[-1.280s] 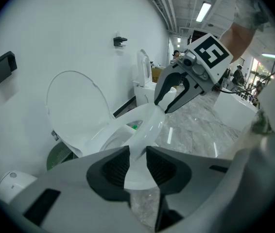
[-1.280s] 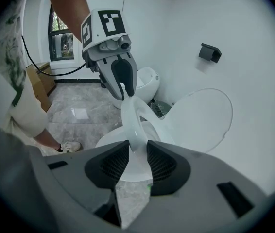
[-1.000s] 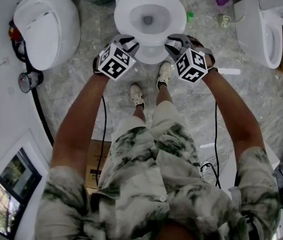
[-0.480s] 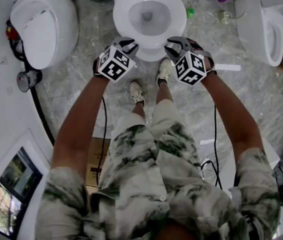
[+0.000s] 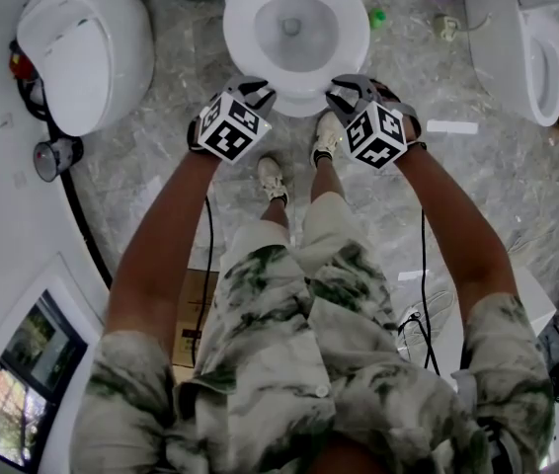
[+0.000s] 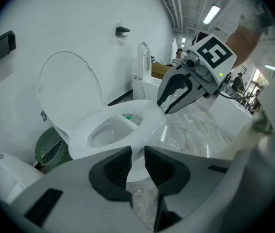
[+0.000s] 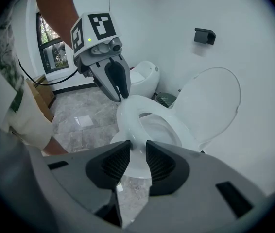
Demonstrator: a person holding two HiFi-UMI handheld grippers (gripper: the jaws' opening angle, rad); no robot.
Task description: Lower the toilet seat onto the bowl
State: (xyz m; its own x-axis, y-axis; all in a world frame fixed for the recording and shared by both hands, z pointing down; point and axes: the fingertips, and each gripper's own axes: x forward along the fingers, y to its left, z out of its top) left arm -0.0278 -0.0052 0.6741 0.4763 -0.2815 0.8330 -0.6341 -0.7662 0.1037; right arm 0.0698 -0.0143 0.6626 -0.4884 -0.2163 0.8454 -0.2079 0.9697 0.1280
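The toilet seat [image 5: 243, 38] sits at the top centre of the head view, low and nearly level over the bowl [image 5: 294, 23], while the lid [image 6: 69, 91] stands upright against the wall at the left of the left gripper view; whether a sliver of gap remains between seat and bowl cannot be told; the left gripper [image 5: 257, 89] and the right gripper [image 5: 344, 87] meet the seat's front rim on either side of its centre, and in each gripper view the white rim fills the narrow space between the ribbed pads, so both appear clamped on the seat, their jaws having just been closing; the person's shoes [image 5: 272, 184] stand just below the bowl's front

Judging from this, the last stretch of the lowering is in hand; the chief risk is the glossy plastic sliding out of the pads, which would let the seat slam onto the porcelain; if one gripper sinks ahead of the other, the seat would twist and strain its hinge; the lower jaw tips could also get pinched between seat and rim if they are not freed before contact; the green basket [image 6: 50, 147] beside the bowl looks safely apart
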